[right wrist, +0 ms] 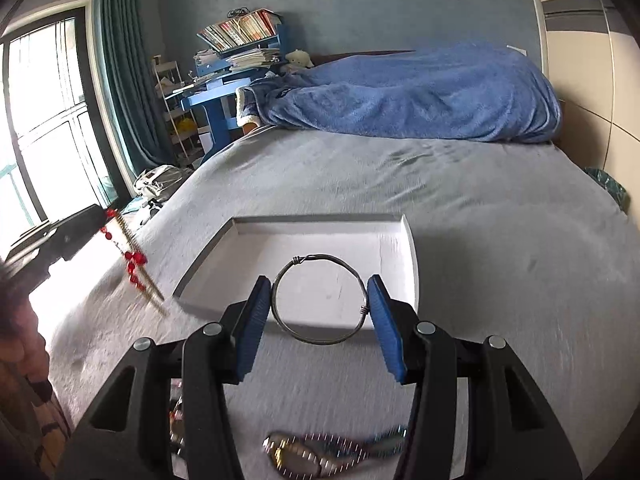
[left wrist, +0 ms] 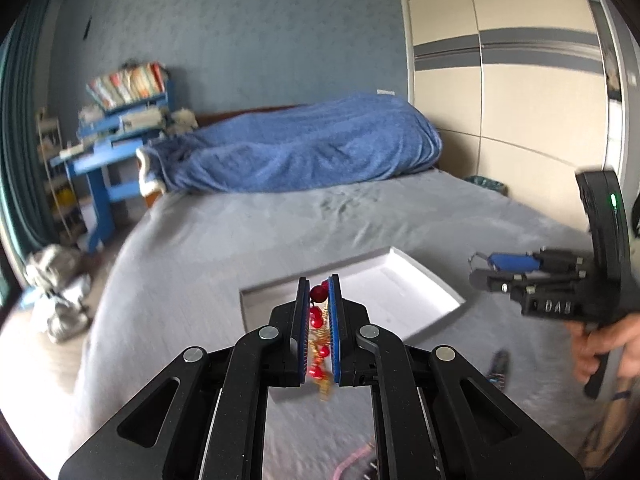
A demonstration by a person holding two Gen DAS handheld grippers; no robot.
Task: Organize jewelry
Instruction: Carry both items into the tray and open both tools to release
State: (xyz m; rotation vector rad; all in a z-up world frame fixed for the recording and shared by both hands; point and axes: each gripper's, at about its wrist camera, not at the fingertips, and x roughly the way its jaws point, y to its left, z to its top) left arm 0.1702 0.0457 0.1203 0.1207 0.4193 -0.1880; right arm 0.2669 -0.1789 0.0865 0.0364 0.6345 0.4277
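Observation:
My left gripper [left wrist: 319,284] is shut on a red-bead and gold-chain necklace [left wrist: 318,314], held above the grey bed just short of the white shallow box [left wrist: 436,280]. The necklace also dangles at the left of the right wrist view [right wrist: 134,264]. My right gripper [right wrist: 320,286] is shut on a silver wire bangle [right wrist: 320,300], pinched across its width over the near edge of the white box [right wrist: 408,248]. The right gripper also shows at the right of the left wrist view [left wrist: 478,268].
A wristwatch [right wrist: 296,456] and other jewelry [right wrist: 176,420] lie on the grey bed cover [right wrist: 480,240] below my right gripper. A pink cord [left wrist: 352,460] and a dark item [left wrist: 498,368] lie near the left gripper. A blue blanket [right wrist: 420,92] is heaped at the far end.

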